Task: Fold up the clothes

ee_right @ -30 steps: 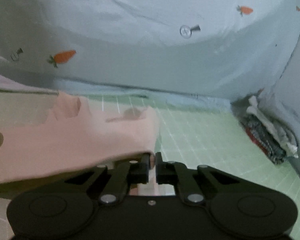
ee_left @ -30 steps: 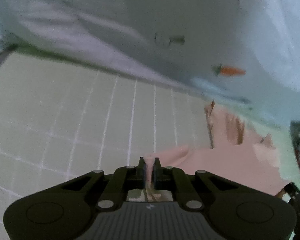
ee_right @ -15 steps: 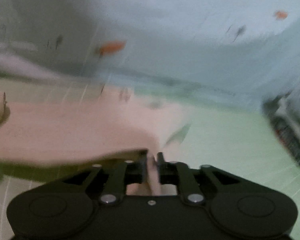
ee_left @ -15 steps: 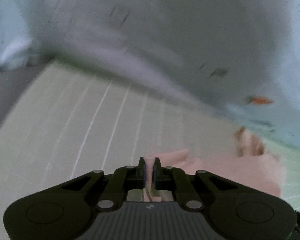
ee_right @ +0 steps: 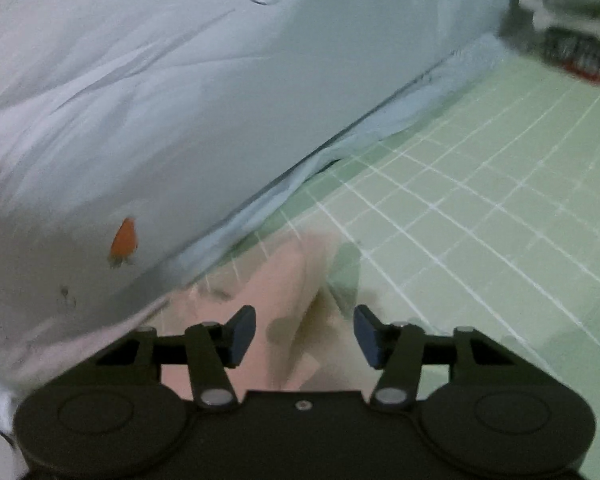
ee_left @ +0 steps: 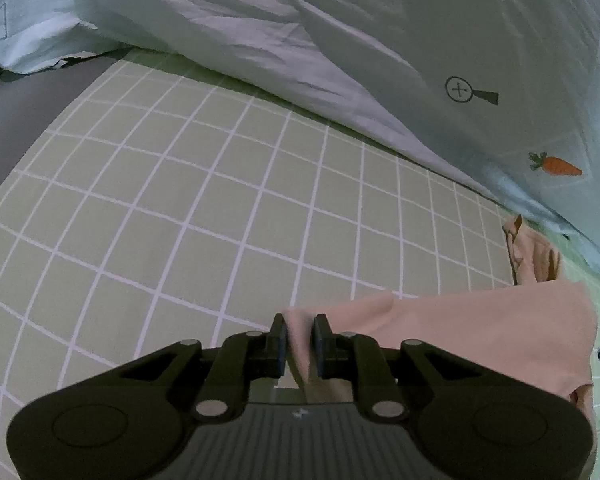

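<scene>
Two views logged. Left wrist: our left gripper [ee_left: 300,334] keeps its fingers narrow on a corner of the pink garment [ee_left: 460,328], which spreads toward the lower right over the green grid sheet [ee_left: 180,220]; grip unchanged from a second ago. Right wrist: our right gripper [ee_right: 305,338] now stands wide, holding nothing, with pink cloth lying loose below it at bottom centre. Earlier it pinched that edge. We judge this side just laid down, one fold placed.

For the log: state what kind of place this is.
Probably a bedroom, working on a bed: a green grid-patterned sheet as the surface, a pale carrot-print duvet bunched behind it, and a folded clothes pile at the far edge.
</scene>
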The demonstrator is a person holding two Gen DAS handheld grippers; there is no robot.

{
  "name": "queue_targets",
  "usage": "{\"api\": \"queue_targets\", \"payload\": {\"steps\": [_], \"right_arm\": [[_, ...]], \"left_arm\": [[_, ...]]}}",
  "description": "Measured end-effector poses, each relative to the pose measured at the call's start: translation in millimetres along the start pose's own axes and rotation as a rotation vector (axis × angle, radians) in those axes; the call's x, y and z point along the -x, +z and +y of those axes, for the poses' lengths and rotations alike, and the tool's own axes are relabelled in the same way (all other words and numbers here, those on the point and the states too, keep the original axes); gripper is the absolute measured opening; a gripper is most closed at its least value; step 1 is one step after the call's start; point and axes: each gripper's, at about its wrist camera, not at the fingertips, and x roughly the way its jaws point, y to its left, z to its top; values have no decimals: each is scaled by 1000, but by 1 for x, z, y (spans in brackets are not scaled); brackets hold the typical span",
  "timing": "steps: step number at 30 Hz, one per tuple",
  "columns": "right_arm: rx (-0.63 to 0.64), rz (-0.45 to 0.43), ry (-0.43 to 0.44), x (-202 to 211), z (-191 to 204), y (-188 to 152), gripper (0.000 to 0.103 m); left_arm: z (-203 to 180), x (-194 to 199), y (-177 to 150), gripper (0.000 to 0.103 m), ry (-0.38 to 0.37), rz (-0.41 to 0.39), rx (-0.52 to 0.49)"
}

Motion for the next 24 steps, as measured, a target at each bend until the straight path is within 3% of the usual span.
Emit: {"api": "queue_targets", "payload": {"steps": [3,4,5,6,7,10,12,18,22,24], "right_arm": [[-77,64,51,-30,-9,12,56],[-95,92,57,-40,-11,13,52],[-113,121,62,-50,-13,15,44],[-92,100,57,-52,-10,17,15],[-70,77,53,-53,-6,19,6],[-4,10,39,-57,5,26,5],[98,-12,-18,-62,14,30,5],[206,23,-97,-81,22,24,8],[243,-13,-169,-57,21,33,44],[296,-25,-203,-43,21,31,47]], "left_arm": [[-1,0,-1,17,5,-4,-5],[-2,0,-1,17,6,-5,-7],[-3,-1,-1,17,7,-6,-16],[-3,-1,-1,17,8,-7,-24],[-4,-2,-1,17,9,-8,-33],[-7,-2,-2,16,21,-12,-62],[-10,-2,-3,16,29,-17,-78],[-6,-1,-1,17,18,-15,-40],[1,-2,0,17,-10,-12,13],[3,-1,1,17,-11,-7,32]]}}
